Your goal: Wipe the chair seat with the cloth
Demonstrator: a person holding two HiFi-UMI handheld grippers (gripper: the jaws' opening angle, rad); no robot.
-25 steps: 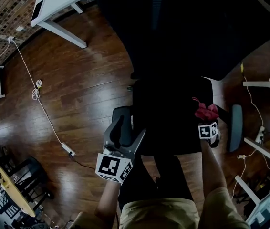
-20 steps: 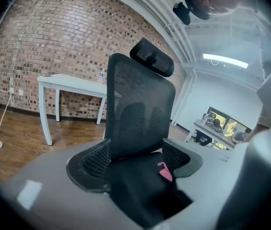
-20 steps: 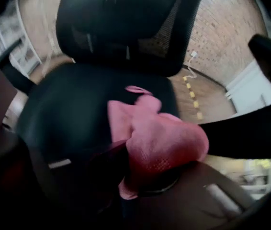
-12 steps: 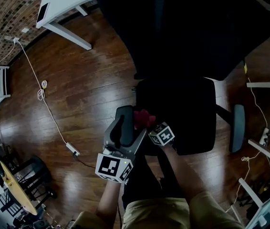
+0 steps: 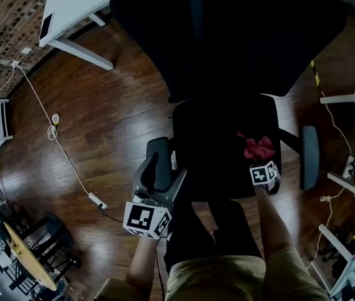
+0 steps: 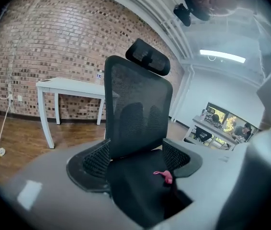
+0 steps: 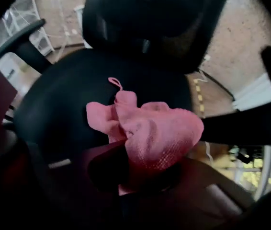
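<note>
A black office chair stands in front of me, its seat [image 5: 218,146] dark and bare. A pink cloth [image 5: 258,148] lies bunched on the seat's right part, and my right gripper [image 5: 260,162] is shut on it. In the right gripper view the cloth [image 7: 150,133] bulges out between the jaws, its loose end trailing on the seat [image 7: 73,95]. My left gripper [image 5: 162,171] hangs by the chair's left armrest [image 5: 158,162], open, with nothing between its jaws. In the left gripper view the cloth [image 6: 165,176] is a small pink spot on the seat [image 6: 135,190].
The tall mesh backrest [image 5: 227,36] rises behind the seat, and the right armrest [image 5: 309,157] sticks out beside the cloth. A white desk [image 5: 71,11] stands at the back left. A power cable [image 5: 58,143] runs over the wooden floor. Shelving [image 5: 353,187] crowds the right.
My right gripper swept the cloth from the seat's right side to its left edge, then back to the right. The left gripper has stayed by the armrest.
</note>
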